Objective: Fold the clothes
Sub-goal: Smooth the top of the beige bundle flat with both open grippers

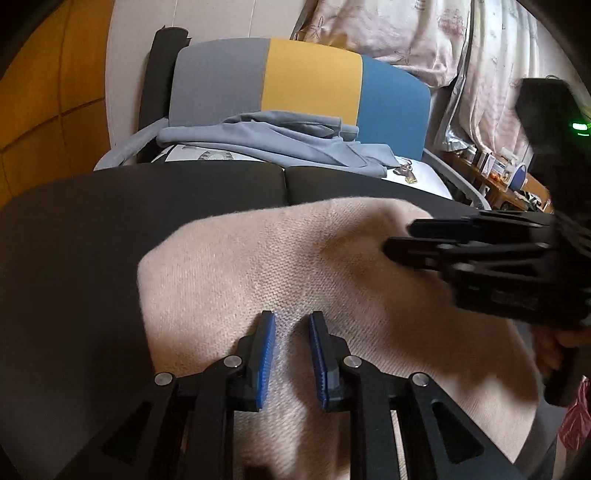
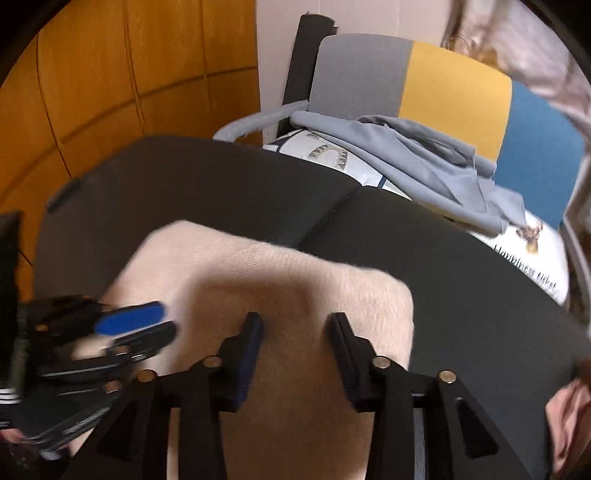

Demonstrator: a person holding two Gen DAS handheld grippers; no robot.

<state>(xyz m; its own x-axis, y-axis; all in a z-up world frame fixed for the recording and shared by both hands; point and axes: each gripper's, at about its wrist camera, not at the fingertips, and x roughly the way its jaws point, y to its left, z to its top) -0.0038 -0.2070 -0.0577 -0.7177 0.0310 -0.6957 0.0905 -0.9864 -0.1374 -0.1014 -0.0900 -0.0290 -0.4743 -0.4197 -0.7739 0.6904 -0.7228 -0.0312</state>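
Dark table [image 1: 92,229], beige knit [image 1: 258,258], grippers seemingly parted

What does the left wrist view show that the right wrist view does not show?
Only the left wrist view: a cluttered wooden shelf at the right edge, a green light on the right gripper's body, and pink floral bedding clearly seen.

Only the right wrist view: printed words on the white cushion, and the black table's left corner.

Both: the beige knit garment on the table, the grey clothing on the grey, yellow and blue chair, and the left gripper and right gripper, both with jaws apart.
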